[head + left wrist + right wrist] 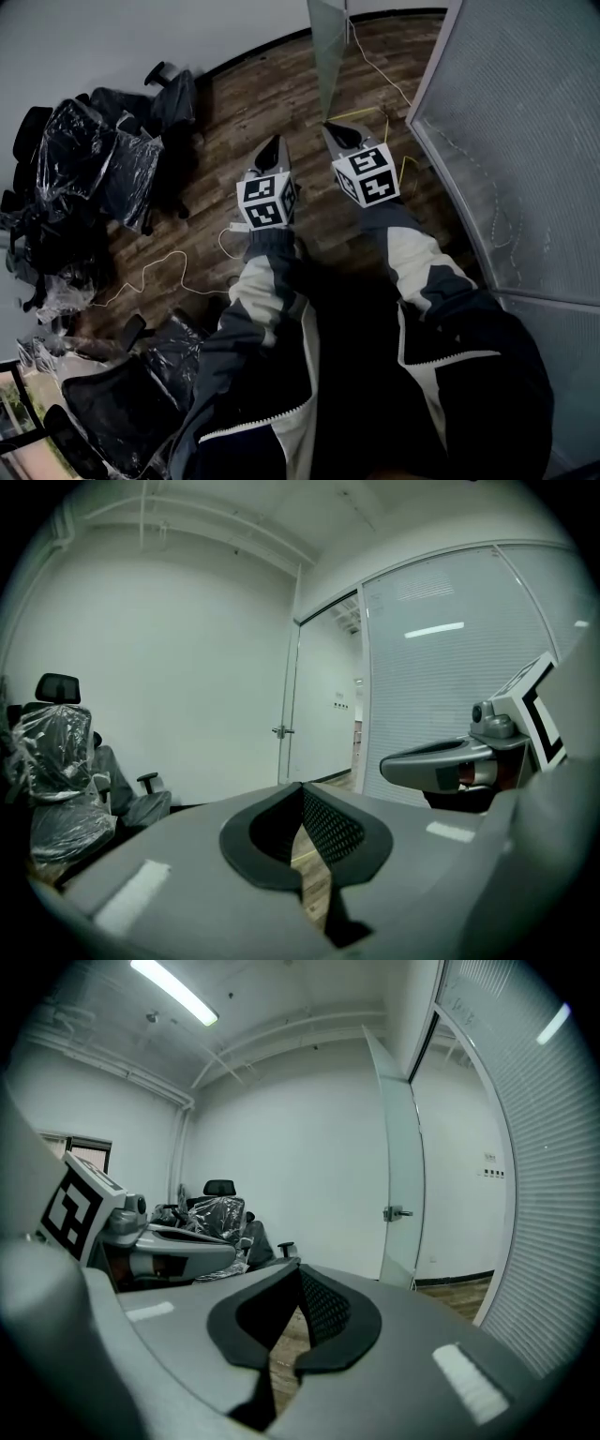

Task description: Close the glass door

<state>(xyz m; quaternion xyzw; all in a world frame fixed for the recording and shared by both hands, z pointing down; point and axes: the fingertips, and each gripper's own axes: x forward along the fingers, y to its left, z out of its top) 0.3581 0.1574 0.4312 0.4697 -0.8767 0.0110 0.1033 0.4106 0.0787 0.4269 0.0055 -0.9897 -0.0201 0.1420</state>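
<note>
The glass door point(328, 47) stands open ahead of me, seen edge-on in the head view. In the right gripper view the door point(398, 1166) shows its metal handle point(397, 1213); the same handle point(281, 731) appears farther off in the left gripper view. My left gripper point(273, 148) and right gripper point(339, 132) are side by side, pointing toward the door and short of it. Both are shut with nothing between their jaws, as seen for the left gripper point(302, 791) and the right gripper point(298, 1277) in their own views.
A frosted glass wall point(511, 131) runs along the right. Office chairs wrapped in plastic point(89, 159) crowd the left side, with more chairs point(122, 403) near my left leg. Yellow and white cables point(159, 272) lie on the wooden floor point(262, 103).
</note>
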